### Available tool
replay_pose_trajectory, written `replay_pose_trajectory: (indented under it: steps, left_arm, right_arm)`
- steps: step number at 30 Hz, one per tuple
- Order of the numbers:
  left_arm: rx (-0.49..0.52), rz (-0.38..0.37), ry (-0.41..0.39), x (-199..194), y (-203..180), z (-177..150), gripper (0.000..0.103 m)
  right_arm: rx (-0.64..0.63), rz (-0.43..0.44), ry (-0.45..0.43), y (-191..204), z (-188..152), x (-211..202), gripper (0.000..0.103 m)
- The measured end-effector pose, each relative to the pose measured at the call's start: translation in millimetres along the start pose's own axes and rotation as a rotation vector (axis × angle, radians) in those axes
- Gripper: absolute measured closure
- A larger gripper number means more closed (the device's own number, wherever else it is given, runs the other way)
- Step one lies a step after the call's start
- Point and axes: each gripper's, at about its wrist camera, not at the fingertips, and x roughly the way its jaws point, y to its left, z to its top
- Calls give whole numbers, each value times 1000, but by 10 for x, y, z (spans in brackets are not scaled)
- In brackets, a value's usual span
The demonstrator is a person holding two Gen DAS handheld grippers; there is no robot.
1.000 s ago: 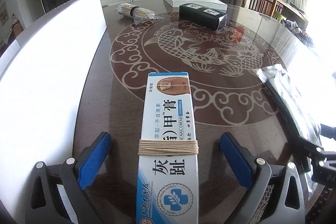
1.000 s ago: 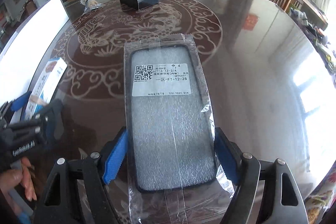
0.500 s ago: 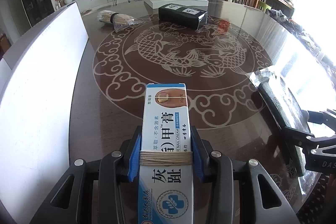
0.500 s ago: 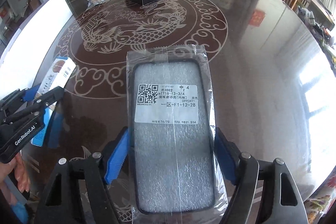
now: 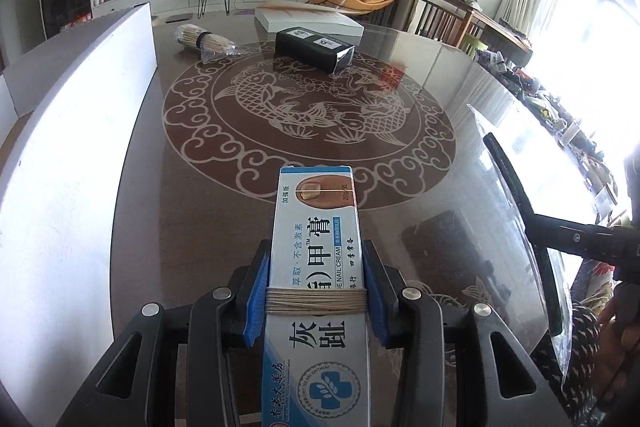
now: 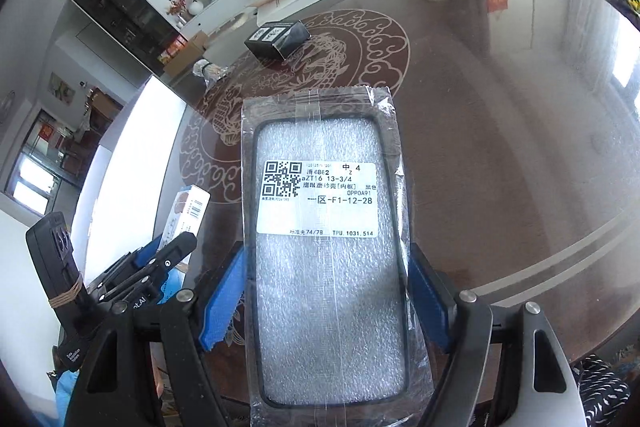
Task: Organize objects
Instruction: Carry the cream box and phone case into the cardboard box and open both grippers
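Observation:
My left gripper [image 5: 316, 299] is shut on a long blue-and-white nail cream box [image 5: 316, 239] bound with a tan rubber band, held above the dark table [image 5: 200, 211]. My right gripper [image 6: 326, 291] is shut on a bagged black phone case [image 6: 326, 267] with a white barcode label, also lifted and tilted. The phone case shows edge-on at the right of the left wrist view [image 5: 516, 211]. The cream box and left gripper show at lower left of the right wrist view [image 6: 188, 219].
A tall white board [image 5: 80, 147] runs along the table's left side. At the far end lie a black box [image 5: 314, 51], a bagged bundle of sticks [image 5: 204, 43] and a flat white box [image 5: 308, 21]. A chair and cluttered sideboard stand to the right.
My left gripper closed on the cream box and raised it off the table. My right gripper lifted and tilted the phone case upward.

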Motion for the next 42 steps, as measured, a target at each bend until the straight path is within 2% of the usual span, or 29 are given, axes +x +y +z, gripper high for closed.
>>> replay_pose_trajectory:
  steps: [11,15,18,21,25,30,34,35,36,38,40,42]
  left_arm:
    - [-10,-85,-135,-687,-84,190,61]
    - [-43,-96,-196,-1054,96,289,61]
    - [-75,-73,-246,-1368,392,369,61]
    - [-108,5,-289,-1691,824,404,61]
    - [-162,170,-304,-1964,1496,337,61]
    - [-265,304,-230,-1964,2214,113,61]
    - [-352,457,-140,-1834,2558,-87,59]
    - [-379,480,-124,-1802,2620,-127,51]
    - [-405,496,-116,-1783,2673,-161,37]
    - [-441,514,-132,-1764,2718,-198,25]
    - [-434,526,-157,-1765,2676,-195,24]
    - [-419,523,-166,-1728,2598,-146,23]
  right_arm:
    - [-15,51,3,231,-14,-30,27]
    - [-44,70,-5,417,20,-92,27]
    - [-71,106,-5,644,69,-127,27]
    - [-106,163,-8,1003,160,-141,27]
    - [-197,266,4,1704,230,-146,27]
    - [-348,378,75,2725,126,56,27]
    - [-456,354,112,3320,-100,388,26]
    - [-470,343,137,3410,-161,480,26]
    - [-475,337,161,3456,-212,558,25]
    - [-475,334,171,3448,-251,612,25]
    - [-473,322,126,3331,-230,548,16]
    - [-458,285,46,3115,-155,434,9]
